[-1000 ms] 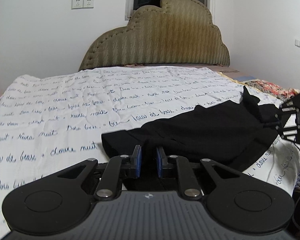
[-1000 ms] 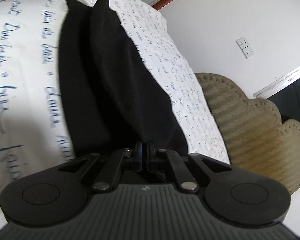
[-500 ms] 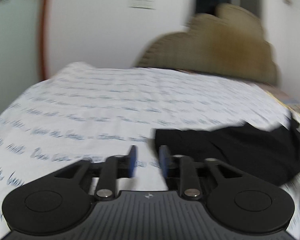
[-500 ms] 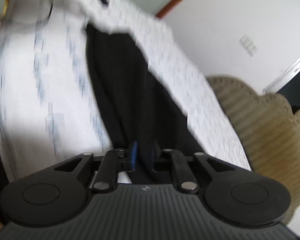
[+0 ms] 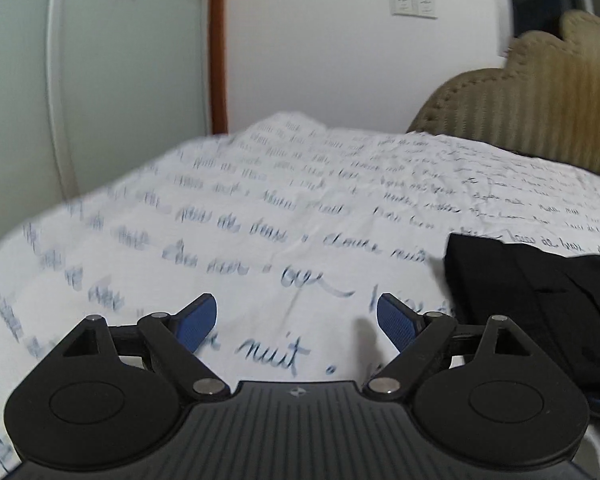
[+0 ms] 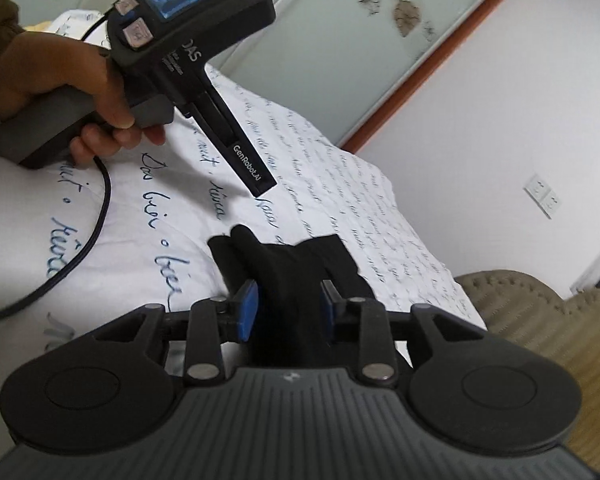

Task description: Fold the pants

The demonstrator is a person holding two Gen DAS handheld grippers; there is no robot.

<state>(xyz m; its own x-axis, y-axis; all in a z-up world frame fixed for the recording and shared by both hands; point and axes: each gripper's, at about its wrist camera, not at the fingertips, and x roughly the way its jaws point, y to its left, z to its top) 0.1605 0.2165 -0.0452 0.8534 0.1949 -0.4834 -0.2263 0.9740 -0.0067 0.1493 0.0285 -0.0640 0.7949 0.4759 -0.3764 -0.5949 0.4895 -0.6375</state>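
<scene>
Left gripper (image 5: 296,320): jaws wide and opening, only sheet (image 5: 260,216) between the pads.
Right gripper (image 6: 286,308): jaws opening, black cloth between, pads off it.
Pants (image 5: 540,304): lay on the bed, right of left gripper.
Headboard (image 5: 540,92): behind.

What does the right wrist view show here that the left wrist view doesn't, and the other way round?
Right wrist only: a hand holding the left gripper's handle, its cable, and the right gripper, jaws opening, with black pants cloth between its pads.

Left wrist only: the left gripper from behind, jaws opening with nothing between them, only sheet beneath.

Both: the pants, the script-printed sheet, the headboard, the wall sockets and the frosted door.
</scene>
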